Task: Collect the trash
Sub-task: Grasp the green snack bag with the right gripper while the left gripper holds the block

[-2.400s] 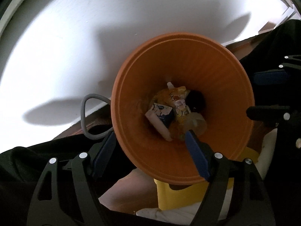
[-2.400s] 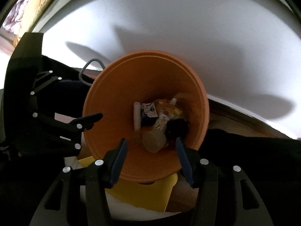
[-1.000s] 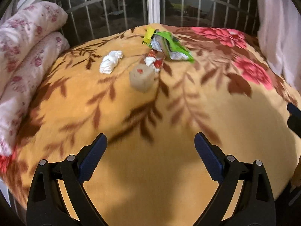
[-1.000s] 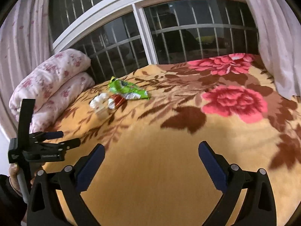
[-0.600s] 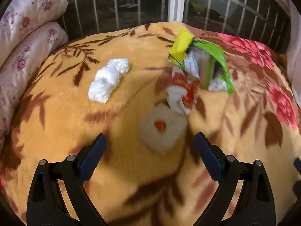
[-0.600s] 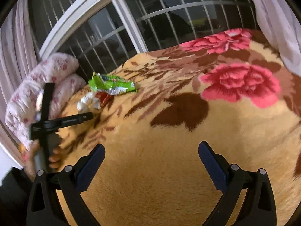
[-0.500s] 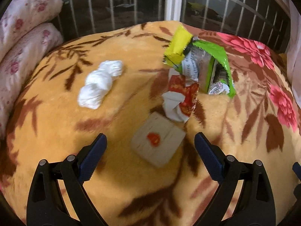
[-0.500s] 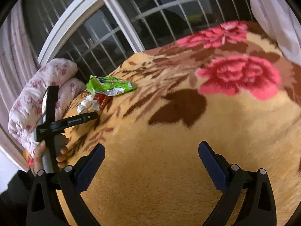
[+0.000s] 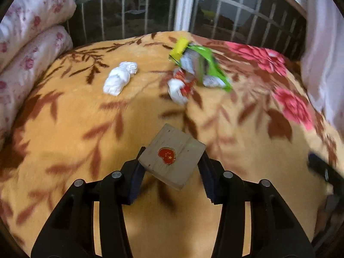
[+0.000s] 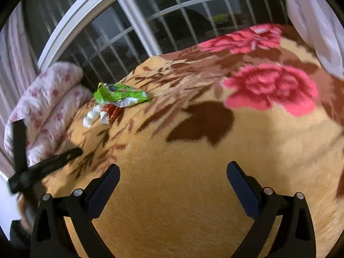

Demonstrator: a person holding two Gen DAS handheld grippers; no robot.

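Left tool [image 9: 172, 169] pinching box [image 9: 172, 155] by corners near bed [image 9: 64, 129] front edge; could twist loose. Right tool [image 10: 173, 185] wide, empty.

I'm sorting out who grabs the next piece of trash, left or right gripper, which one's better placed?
Right, probably. The right gripper is open and holds nothing, while the left gripper is closed on the square packet with the red heart. The green wrapper lies ahead on the blanket.

Black tongs [image 9: 172, 172] frames, blue pads [image 10: 241, 185] (silver screws), both sides.
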